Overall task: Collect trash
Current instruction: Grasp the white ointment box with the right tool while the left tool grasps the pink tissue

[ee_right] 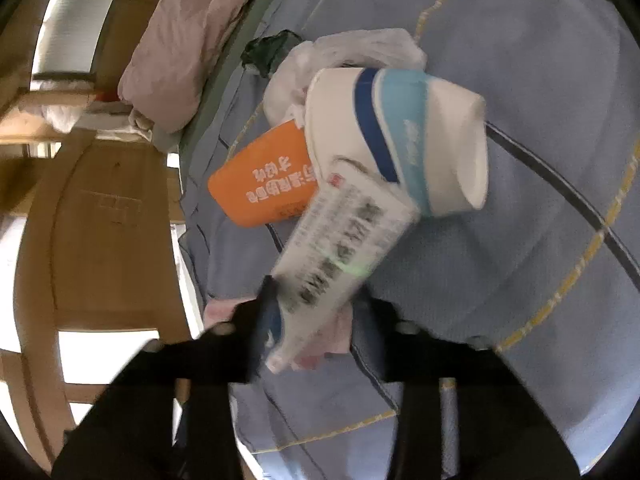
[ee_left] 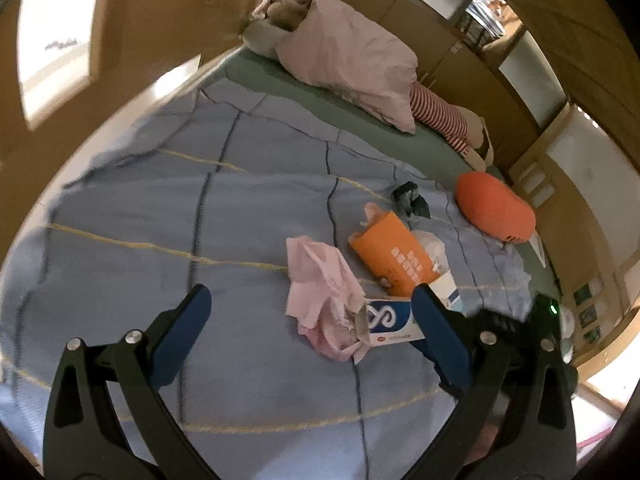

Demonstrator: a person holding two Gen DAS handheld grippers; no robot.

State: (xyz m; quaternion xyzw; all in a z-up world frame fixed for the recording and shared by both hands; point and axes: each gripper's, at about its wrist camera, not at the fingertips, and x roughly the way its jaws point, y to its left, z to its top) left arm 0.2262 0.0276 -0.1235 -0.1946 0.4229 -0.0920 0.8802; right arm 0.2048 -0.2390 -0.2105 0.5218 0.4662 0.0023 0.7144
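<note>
Trash lies on a blue quilted bed (ee_left: 160, 208). My left gripper (ee_left: 312, 320) is open above the quilt, with crumpled pink tissue (ee_left: 320, 292) between its fingers and a white and blue box (ee_left: 394, 322) against its right finger. An orange box (ee_left: 394, 254), a white plastic bag (ee_left: 434, 246) and a dark crumpled wrapper (ee_left: 410, 198) lie beyond. My right gripper (ee_right: 316, 316) is shut on the white printed box (ee_right: 340, 256), holding it over the quilt. A white and blue paper cup (ee_right: 400, 136) lies on its side just past the box, beside the orange box (ee_right: 264, 184).
A pink pillow (ee_left: 352, 64) and a striped stuffed toy (ee_left: 440, 116) lie at the head of the bed. An orange cushion (ee_left: 494, 208) sits near the bed's right edge. Wooden cabinets (ee_left: 500, 80) line the wall beyond the bed.
</note>
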